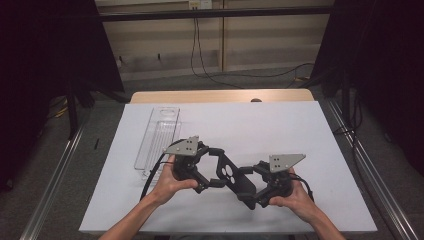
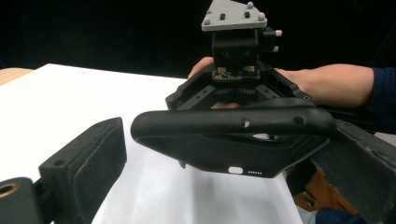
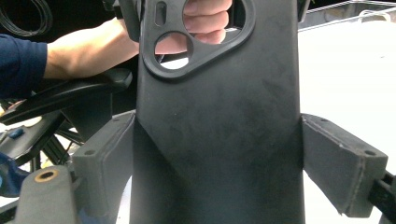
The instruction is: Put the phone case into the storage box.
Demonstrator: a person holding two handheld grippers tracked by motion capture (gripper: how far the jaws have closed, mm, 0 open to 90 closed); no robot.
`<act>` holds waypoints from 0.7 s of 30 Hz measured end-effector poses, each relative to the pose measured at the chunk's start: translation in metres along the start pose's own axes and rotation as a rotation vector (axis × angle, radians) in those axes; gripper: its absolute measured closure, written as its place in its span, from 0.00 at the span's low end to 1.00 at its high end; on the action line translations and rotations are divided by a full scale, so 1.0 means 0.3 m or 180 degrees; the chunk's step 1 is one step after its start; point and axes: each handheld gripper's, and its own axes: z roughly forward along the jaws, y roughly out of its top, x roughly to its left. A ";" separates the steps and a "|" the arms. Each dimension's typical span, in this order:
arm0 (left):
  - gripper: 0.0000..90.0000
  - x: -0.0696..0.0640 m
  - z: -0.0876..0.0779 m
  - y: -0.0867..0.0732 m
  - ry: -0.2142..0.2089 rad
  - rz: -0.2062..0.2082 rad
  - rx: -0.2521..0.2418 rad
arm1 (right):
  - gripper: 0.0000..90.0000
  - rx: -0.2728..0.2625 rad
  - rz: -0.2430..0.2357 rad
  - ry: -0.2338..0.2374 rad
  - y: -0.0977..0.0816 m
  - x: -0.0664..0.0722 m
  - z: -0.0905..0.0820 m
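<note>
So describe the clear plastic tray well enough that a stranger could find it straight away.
Start at the white sheet covering the table, then go to its left edge. The clear plastic tray lies there, long and narrow, running away from the person, just beyond the left gripper. It is the see-through item; the phone case nearby is black.

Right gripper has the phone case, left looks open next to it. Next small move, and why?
Probably close the left gripper on the near end of the black phone case. In the left gripper view its jaws stand wide on either side of the case without pressing it, while the right gripper clamps the case's sides. A second grip would likely steady it above the white sheet.
</note>
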 end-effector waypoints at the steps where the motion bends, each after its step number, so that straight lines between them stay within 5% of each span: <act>1: 0.04 0.000 0.001 0.000 -0.0004 0.0015 0.0010 | 0.16 0.0009 -0.0006 -0.0003 0.000 0.001 0.000; 21: 0.10 0.000 0.005 -0.006 -0.0154 0.0044 -0.0006 | 0.16 0.0040 -0.0002 0.0065 -0.004 0.001 0.003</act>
